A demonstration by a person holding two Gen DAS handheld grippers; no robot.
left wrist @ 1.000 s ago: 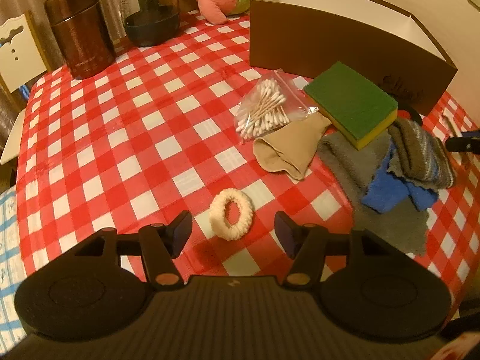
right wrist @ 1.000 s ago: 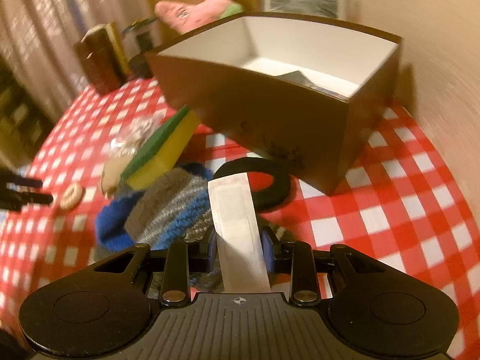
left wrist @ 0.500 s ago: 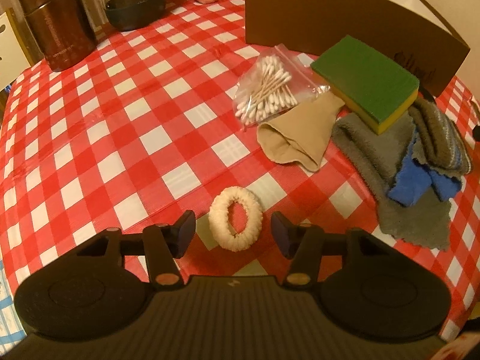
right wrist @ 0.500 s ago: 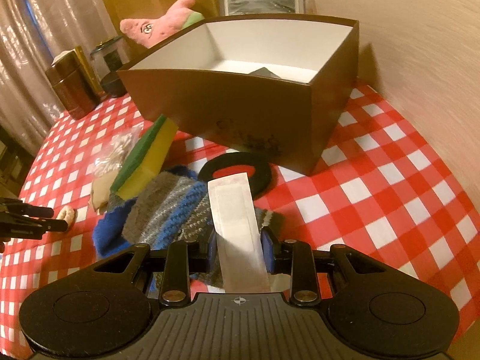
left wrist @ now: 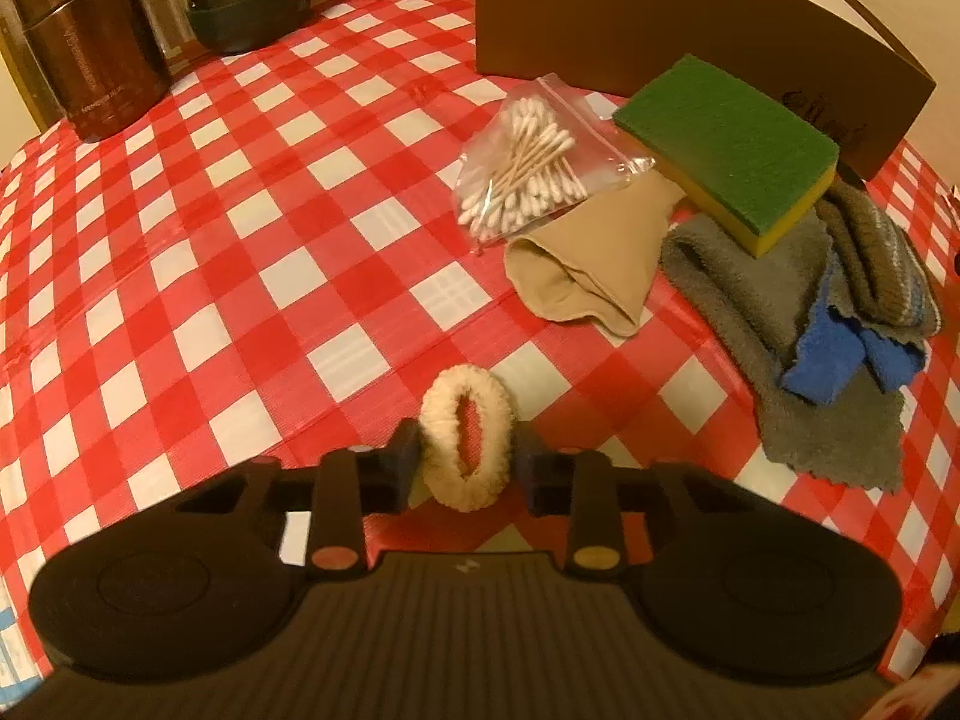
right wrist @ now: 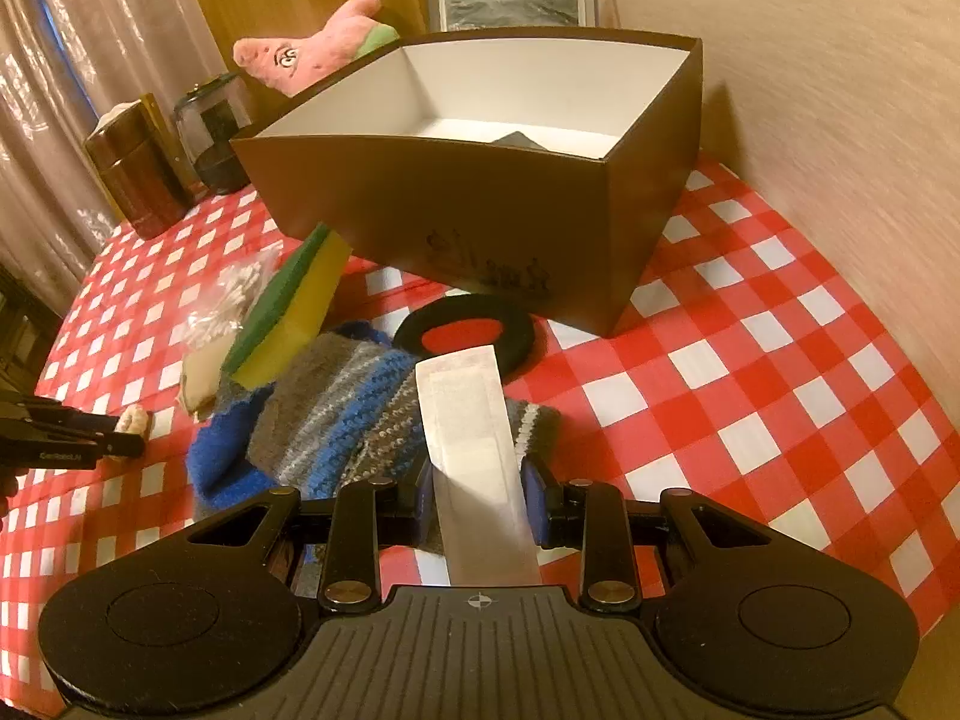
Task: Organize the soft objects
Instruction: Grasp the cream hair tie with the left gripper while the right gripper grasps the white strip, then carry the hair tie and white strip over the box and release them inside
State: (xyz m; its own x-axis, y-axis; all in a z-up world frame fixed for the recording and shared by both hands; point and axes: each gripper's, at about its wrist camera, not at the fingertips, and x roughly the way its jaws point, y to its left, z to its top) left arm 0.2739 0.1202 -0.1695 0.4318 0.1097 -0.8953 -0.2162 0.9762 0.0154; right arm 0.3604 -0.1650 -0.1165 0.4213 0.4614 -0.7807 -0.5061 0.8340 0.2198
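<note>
Soft things lie in a heap on our table (left wrist: 240, 252), which wears a red and white checked cloth. Our left tool (left wrist: 467, 468) squeezes a fluffy cream hair ring (left wrist: 467, 445) between its two fingers, right at the tips. The ring stands up on its edge there.

Ahead of our left tool and a bit to the right lies a tan sock (left wrist: 591, 273). Touching it, just beyond, is a clear bag of cotton swabs (left wrist: 528, 165). Further right, a green and yellow sponge (left wrist: 729, 141) leans on a gray cloth (left wrist: 792, 354). A blue cloth (left wrist: 834, 360) and a striped knit piece (left wrist: 876, 264) lie on the gray one.

Our right tool (right wrist: 480, 498) pinches a long white strip (right wrist: 474, 450). The strip sticks out forward over the striped knit piece. Just past its tip lies a black ring (right wrist: 465, 333), flat on the table. Beyond that stands a big brown box (right wrist: 480, 222), open on top and white inside. Something dark sits in it, but we cannot tell what.

Far ahead on the left we see a brown can (right wrist: 135, 180), a dark glass jar (right wrist: 213, 132) and a pink plush toy (right wrist: 312, 51).
</note>
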